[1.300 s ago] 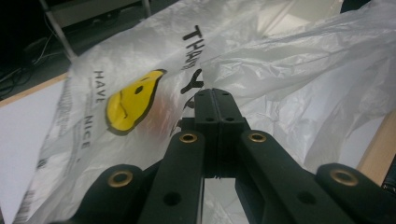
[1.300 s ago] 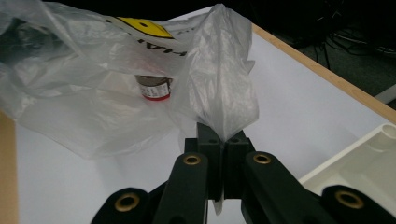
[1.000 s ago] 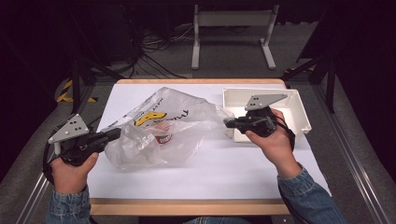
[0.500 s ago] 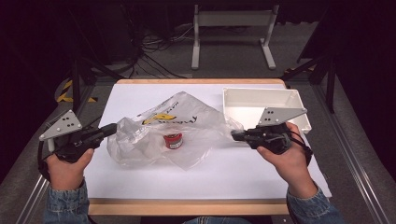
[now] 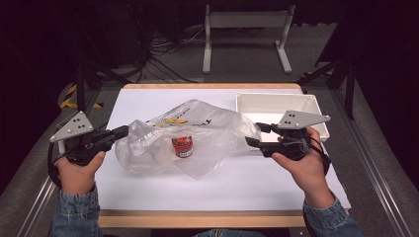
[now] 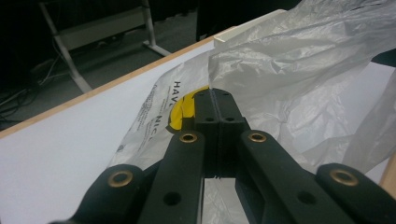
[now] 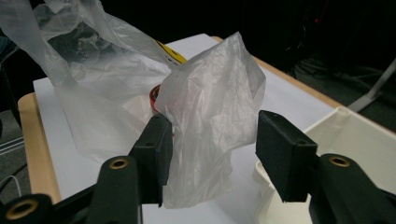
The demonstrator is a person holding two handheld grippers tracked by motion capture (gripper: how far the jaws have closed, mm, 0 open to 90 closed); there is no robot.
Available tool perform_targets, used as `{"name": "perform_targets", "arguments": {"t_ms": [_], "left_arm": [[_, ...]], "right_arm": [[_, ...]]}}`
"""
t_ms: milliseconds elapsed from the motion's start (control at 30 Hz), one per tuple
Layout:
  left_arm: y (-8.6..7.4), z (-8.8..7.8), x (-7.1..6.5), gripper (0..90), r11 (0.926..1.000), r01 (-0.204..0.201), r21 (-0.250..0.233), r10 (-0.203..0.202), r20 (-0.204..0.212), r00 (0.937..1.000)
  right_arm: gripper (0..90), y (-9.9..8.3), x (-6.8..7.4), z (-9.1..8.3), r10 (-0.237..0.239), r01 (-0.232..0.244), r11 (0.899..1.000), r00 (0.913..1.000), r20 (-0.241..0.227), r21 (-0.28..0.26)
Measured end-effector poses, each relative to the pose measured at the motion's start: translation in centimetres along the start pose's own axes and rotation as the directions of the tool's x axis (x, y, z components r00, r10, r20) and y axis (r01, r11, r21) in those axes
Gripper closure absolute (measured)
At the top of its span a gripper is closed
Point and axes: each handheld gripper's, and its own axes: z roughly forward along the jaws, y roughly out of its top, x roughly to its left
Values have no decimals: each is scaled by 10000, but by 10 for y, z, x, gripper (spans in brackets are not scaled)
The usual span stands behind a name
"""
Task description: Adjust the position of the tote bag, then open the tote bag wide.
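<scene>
My left gripper point(image 5: 123, 132) is clamped on the left edge of the clear plastic bag point(image 5: 197, 136), its jaws pressed flat together on the film in the left gripper view. My right gripper point(image 5: 256, 134) has just been opening: its jaws stand apart, a fold of the bag's right end between them, touching one pad and clear of the other. The bag lies spread across the middle of the white table point(image 5: 237, 182) between my two hands. Inside it a small red-lidded jar point(image 5: 182, 146) stands upright. A white tray point(image 5: 276, 101) sits at the table's far right corner, just beside the right gripper.
</scene>
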Motion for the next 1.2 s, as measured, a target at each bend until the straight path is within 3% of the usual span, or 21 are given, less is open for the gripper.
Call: {"name": "perform_targets", "arguments": {"t_ms": [200, 433, 500, 567, 600, 633, 733, 1033, 1200], "left_arm": [[-1, -4, 4, 900, 9992, 114, -387, -122, -210, 9997], [-5, -5, 10, 900, 9980, 331, -540, -350, -358, 9987], [-6, -5, 11, 900, 9978, 336, -566, -361, -437, 9984], [-7, -4, 12, 900, 9978, 364, -560, -392, -499, 9980], [-8, -4, 13, 900, 9978, 390, -541, -419, -533, 9977], [-8, -4, 13, 900, 9978, 390, -541, -419, -533, 9977], [-11, -1, 15, 900, 9987, 359, -371, -387, -803, 9960], [-26, 8, 31, 900, 9959, 887, -154, -899, -1123, 9896], [-37, 18, 41, 900, 9929, 1171, 224, -1131, -1341, 9845]], "right_arm": [[391, 7, 2, 6, -576, 541, 9936, 9978, -323, -994], [405, 15, -8, 20, -349, 274, 9905, 9980, -531, -1351], [452, 18, -12, 23, -299, 228, 9899, 9984, -488, -1402], [576, 20, -14, 24, -317, 240, 9896, 9981, -526, -1417], [653, 22, -16, 25, -407, 338, 9896, 9981, -467, -1399], [653, 22, -16, 25, -407, 338, 9896, 9981, -467, -1399], [820, 27, -21, 31, -490, 473, 9913, 9987, -112, -1230], [863, 33, -31, 62, -660, 678, 9960, 9973, 319, -591], [871, 32, -42, 86, -482, 490, 9986, 9981, 396, -181]]}}
